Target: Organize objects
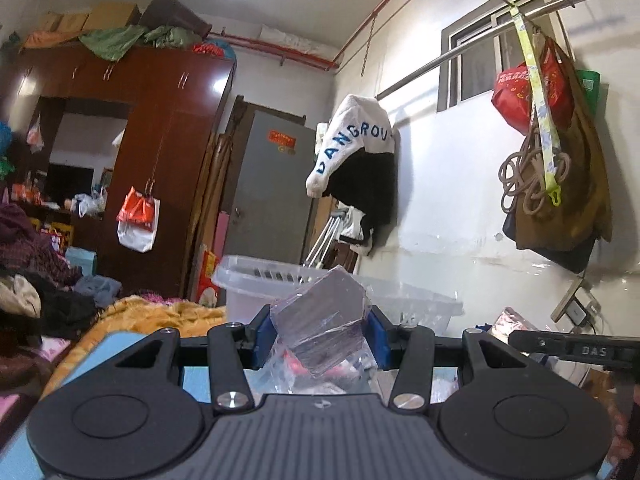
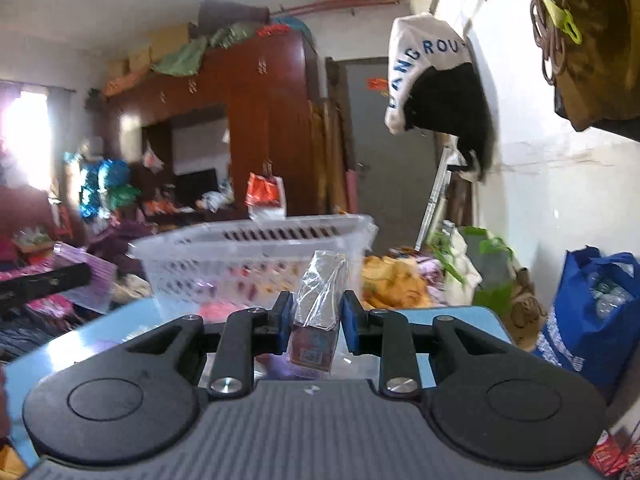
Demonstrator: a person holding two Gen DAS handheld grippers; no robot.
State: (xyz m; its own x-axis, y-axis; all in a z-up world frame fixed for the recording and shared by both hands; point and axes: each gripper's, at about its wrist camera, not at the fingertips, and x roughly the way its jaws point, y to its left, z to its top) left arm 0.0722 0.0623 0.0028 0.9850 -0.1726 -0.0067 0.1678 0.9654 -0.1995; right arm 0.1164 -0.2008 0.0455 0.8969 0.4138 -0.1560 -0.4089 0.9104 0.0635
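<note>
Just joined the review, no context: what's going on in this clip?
A person is tidying with two handheld grippers over a light blue table. The left gripper is shut on a plastic-wrapped box, tilted between its blue pads. The right gripper has a smaller wrapped box between its pads; a gap shows on one side, so its grip is unclear. A white slotted basket sits just ahead, already holding some colourful items.
</note>
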